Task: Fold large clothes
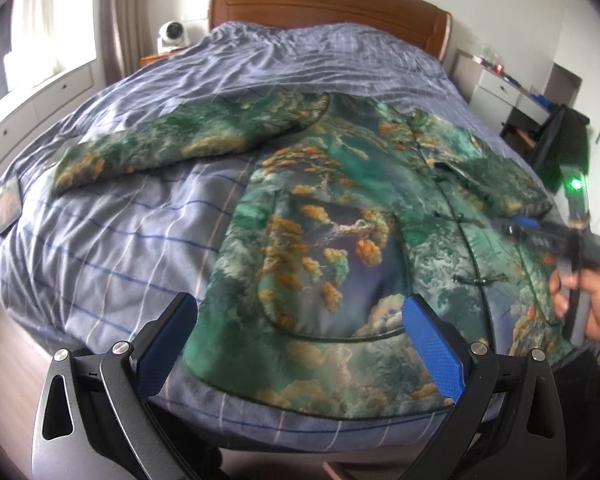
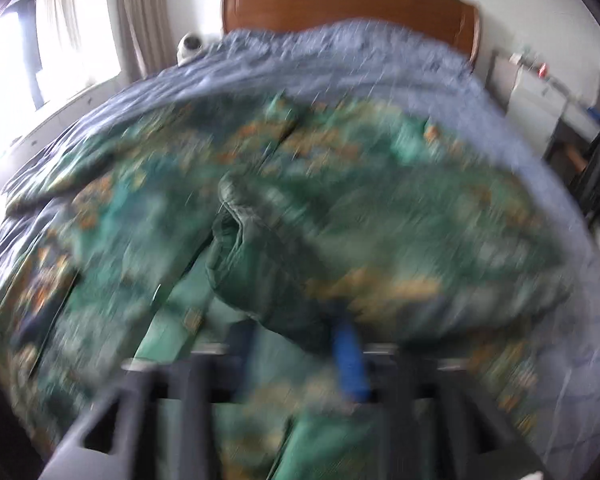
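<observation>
Padded jacket [image 1: 340, 208] spread on bed [image 1: 120, 232]; 3 o'clock sleeve folded in, 10 o'clock sleeve pending. Left gripper [image 1: 296, 340] apart, empty; right gripper [image 2: 300, 344] blurred, cannot tell.

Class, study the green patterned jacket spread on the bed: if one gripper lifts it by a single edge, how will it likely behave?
The jacket would probably sag and drape, since its sleeve lies limp on the bedspread. It looks puffy, perhaps padded, so folds may spring back. In the blurred right view, fabric bunches around the right gripper, suggesting it crumples easily.
</observation>
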Demonstrator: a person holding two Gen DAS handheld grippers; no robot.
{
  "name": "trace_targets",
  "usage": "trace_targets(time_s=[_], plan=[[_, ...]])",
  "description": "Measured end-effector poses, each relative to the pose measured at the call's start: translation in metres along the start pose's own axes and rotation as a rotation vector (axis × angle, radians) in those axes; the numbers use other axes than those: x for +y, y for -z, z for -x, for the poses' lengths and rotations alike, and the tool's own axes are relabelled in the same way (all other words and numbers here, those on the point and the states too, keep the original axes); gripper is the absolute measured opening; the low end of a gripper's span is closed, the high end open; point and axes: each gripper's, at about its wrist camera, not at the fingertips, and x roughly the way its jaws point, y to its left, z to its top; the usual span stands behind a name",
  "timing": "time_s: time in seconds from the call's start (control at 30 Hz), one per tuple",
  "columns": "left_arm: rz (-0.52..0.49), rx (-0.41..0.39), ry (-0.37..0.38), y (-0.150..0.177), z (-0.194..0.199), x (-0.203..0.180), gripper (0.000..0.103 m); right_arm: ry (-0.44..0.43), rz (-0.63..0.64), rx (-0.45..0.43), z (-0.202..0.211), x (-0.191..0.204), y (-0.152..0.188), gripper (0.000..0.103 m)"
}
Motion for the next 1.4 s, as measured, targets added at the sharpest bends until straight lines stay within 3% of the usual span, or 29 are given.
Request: trace_targets(time_s=[0.03, 0.13, 0.3, 0.37, 0.47, 0.57, 0.63, 0.77, 0.8, 0.83, 0.93, 1.07, 1.17, 1.27, 1.37, 1.4], plan=[[-0.012, 0.003, 0.011, -0.003, -0.002, -0.003, 0.102, -0.044, -0.002, 0.005, 0.006, 0.002, 0.009, 0.071], [-0.049, 0.024, 0.095, -0.018, -0.009, -0.019, 0.102, -0.066, 0.011, -0.027, 0.037, 0.005, 0.033, 0.071], [-0.13, 0.163, 0.413, -0.069, -0.052, -0.085, 0.102, -0.08, -0.046, -0.111, 0.093, -0.005, 0.066, 0.071], [-0.176, 0.207, 0.504, -0.09, -0.074, -0.12, 0.102, -0.077, -0.076, -0.136, 0.109, -0.01, 0.076, 0.071], [-0.192, 0.276, 0.556, -0.114, -0.117, -0.168, 0.101, -0.073, -0.118, -0.17, 0.125, -0.013, 0.084, 0.071], [-0.157, 0.342, 0.529, -0.123, -0.159, -0.195, 0.096, -0.083, -0.159, -0.197, 0.137, -0.015, 0.088, 0.071], [-0.127, 0.39, 0.491, -0.125, -0.185, -0.204, 0.073, -0.091, -0.178, -0.217, 0.146, -0.017, 0.091, 0.071], [-0.08, 0.451, 0.45, -0.125, -0.209, -0.211, 0.061, -0.092, -0.194, -0.234, 0.153, -0.023, 0.097, 0.071], [-0.076, 0.453, 0.436, -0.125, -0.211, -0.212, 0.043, -0.089, -0.196, -0.234, 0.153, -0.025, 0.098, 0.071], [-0.076, 0.461, 0.418, -0.125, -0.215, -0.214, 0.018, -0.084, -0.197, -0.235, 0.153, -0.027, 0.099, 0.071], [-0.054, 0.468, 0.427, -0.134, -0.214, -0.213, 0.01, -0.078, -0.211, -0.242, 0.153, -0.038, 0.098, 0.071], [-0.096, 0.321, 0.401, -0.178, -0.194, -0.207, 0.008, -0.05, -0.222, -0.266, 0.159, -0.06, 0.083, 0.071], [-0.095, 0.244, 0.377, -0.208, -0.19, -0.197, 0.008, 0.013, -0.198, -0.271, 0.154, -0.086, 0.055, 0.071], [-0.093, 0.229, 0.323, -0.22, -0.216, -0.188, 0.008, 0.05, -0.172, -0.261, 0.133, -0.115, 0.018, 0.071], [-0.069, 0.285, 0.292, -0.203, -0.248, -0.176, 0.008, 0.033, -0.194, -0.196, 0.092, -0.148, -0.019, 0.049], [-0.062, 0.294, 0.292, -0.199, -0.255, -0.174, 0.008, 0.032, -0.215, -0.171, 0.075, -0.16, -0.031, 0.037]])
